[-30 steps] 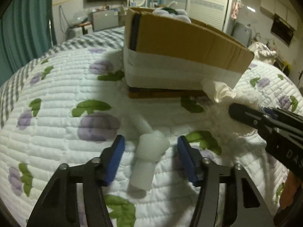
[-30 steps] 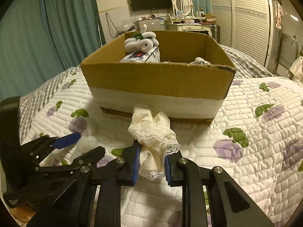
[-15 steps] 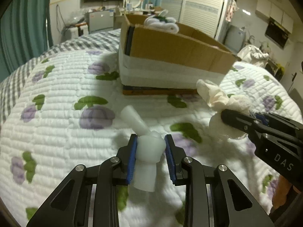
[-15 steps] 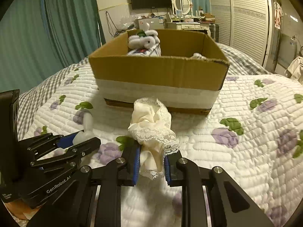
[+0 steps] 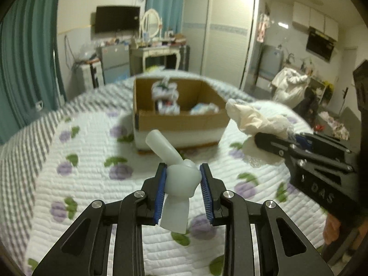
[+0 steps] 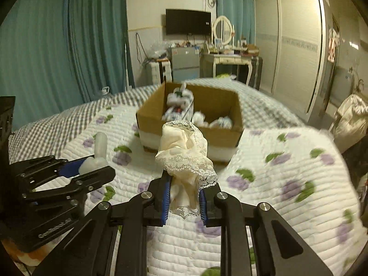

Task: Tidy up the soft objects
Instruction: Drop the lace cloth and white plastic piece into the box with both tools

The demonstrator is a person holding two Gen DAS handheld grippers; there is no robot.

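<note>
Translucent white silicone piece [image 5: 178, 177] pinched at its bulging middle between the blue pads of the left claw [image 5: 182, 184], low centre of the left view; one stub jutting up-left toward the cardboard box [image 5: 181, 120], the other hanging below the pads; clear of the quilted bed [image 5: 80, 172]. Cream lace-trimmed cloth [image 6: 184, 151] bunched in the right claw [image 6: 184, 197], centre of the right view; pads closed narrow on the lower folds, most of the fabric ballooning above them, a lace hem dangling beneath.

Likely trouble: slippery, squashy silicone squirting out sideways under a tightened or jolted grip, landing on the bed short of the box; thin cloth creeping through the pads, held only by a small gather; dangling hem catching the near box rim on the way over; both claws close together, at risk of bumping if brought to the opening at once; box contents [image 6: 181, 105] already piled at upper centre, leaving the right half the safer drop spot.
</note>
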